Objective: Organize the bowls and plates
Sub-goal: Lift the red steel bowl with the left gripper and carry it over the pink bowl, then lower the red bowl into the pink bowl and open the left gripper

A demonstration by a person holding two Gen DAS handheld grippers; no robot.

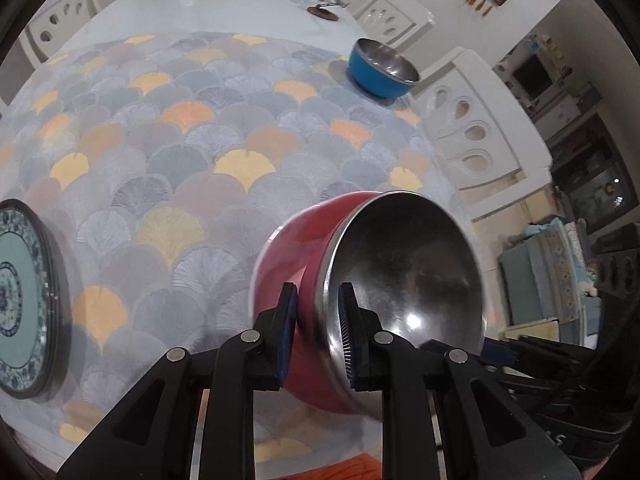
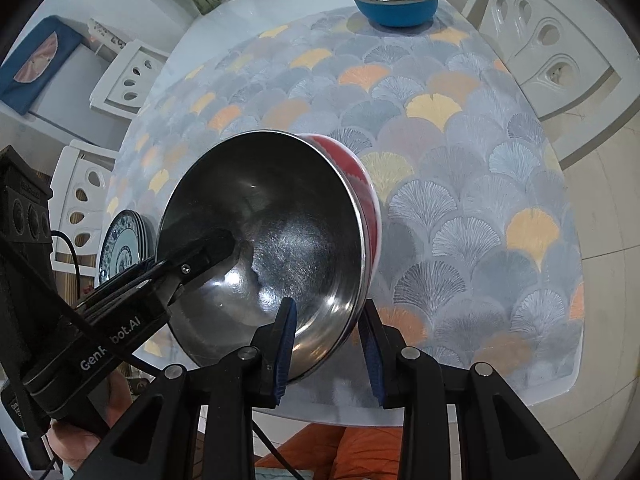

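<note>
White chairs (image 1: 468, 128) stand around a table with a fan-pattern cloth (image 1: 192, 168). At the bottom middle of both views, the red bowl (image 1: 288, 248) is tipped on its side above the cloth – the left gripper (image 1: 318, 336) is clamped on one part of its rim, the right gripper (image 2: 328, 348) on another. Upper right sits a blue bowl (image 1: 376, 76). At the left edge lies a stack of blue-patterned plates (image 1: 24, 296)

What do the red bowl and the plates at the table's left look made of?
Red bowl: apparently a stainless steel liner, mirror-like with fine scratches, inside a matte red shell, possibly plastic. Plates: likely glazed ceramic, glossy with a blue-and-white painted pattern.
</note>
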